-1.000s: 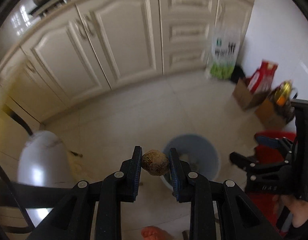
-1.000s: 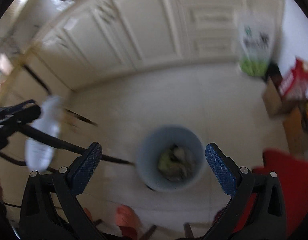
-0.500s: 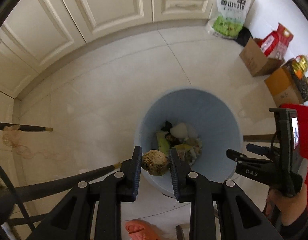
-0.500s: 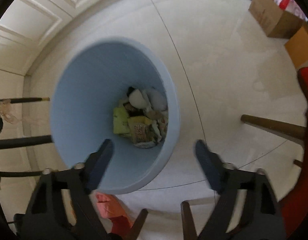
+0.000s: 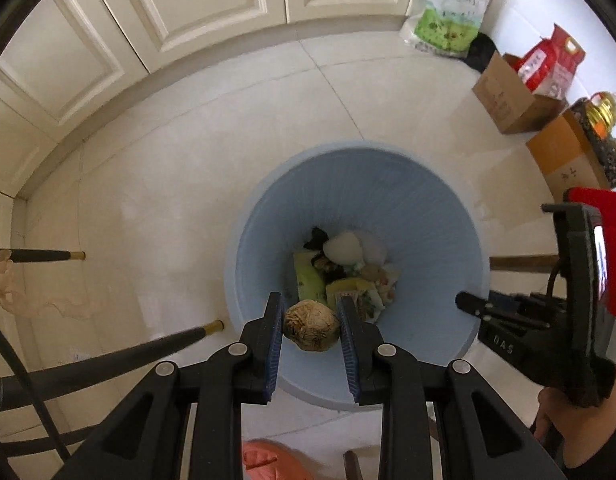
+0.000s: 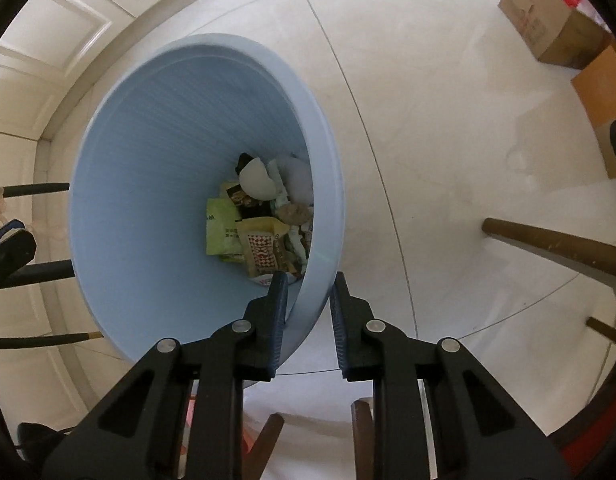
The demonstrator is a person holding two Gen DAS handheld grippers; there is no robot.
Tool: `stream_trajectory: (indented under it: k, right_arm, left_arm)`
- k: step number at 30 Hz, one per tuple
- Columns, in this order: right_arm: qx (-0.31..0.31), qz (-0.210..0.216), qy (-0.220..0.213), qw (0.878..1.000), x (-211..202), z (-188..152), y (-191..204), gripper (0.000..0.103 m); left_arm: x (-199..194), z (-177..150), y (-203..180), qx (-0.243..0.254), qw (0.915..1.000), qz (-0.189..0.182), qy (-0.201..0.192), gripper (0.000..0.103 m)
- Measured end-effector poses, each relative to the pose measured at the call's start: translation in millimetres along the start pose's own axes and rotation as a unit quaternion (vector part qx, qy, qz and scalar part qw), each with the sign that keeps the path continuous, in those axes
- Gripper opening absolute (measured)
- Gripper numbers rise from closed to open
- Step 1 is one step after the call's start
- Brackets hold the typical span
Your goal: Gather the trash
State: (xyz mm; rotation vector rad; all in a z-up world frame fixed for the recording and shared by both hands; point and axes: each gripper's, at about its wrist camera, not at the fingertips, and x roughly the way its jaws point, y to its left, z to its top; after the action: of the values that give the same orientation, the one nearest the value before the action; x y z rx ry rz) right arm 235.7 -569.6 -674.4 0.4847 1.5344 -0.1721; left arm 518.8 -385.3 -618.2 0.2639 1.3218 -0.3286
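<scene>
Right fingers (image 6: 284, 300) closing around bin rim (image 6: 328, 152)

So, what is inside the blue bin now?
At the bottom of the blue bin: a yellow wrapper, a green packet and a white shell-like piece. Whatever lies beneath this pile is covered.

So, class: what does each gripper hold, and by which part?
The left gripper clamps a brown lumpy ball by its two sides, above the blue bin. The right gripper is closing astride the bin's near rim.
</scene>
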Motion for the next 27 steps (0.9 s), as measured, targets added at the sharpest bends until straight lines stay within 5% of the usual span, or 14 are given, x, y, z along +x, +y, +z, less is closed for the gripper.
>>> stream_trajectory:
  k: [2, 4, 9, 17, 27]
  right_arm:
    - [0.002, 0.001, 0.000, 1.000, 1, 1, 1, 0.020]
    - [0.005, 0.002, -0.002, 1.000, -2, 0, 1, 0.020]
    - [0.008, 0.005, -0.005, 1.000, -2, 0, -2, 0.020]
    - [0.005, -0.006, -0.015, 1.000, -4, -1, -1, 0.021]
    - [0.010, -0.001, -0.058, 0.998, -68, -25, 19, 0.080]
  left_arm:
    - [-3, -2, -3, 0.001, 0.9999, -0.007, -0.009, 0.030]
    - [-12, -9, -5, -0.001, 0.9998, -0.012, -0.016, 0.052]
    - [-20, -21, -11, 0.000, 0.9994, -0.010, -0.034, 0.074]
    - [-52, -35, 1, -0.006, 0.9991, -0.010, -0.040, 0.079]
    - [-146, -78, 8, 0.015, 0.9964, -0.004, -0.083, 0.084]
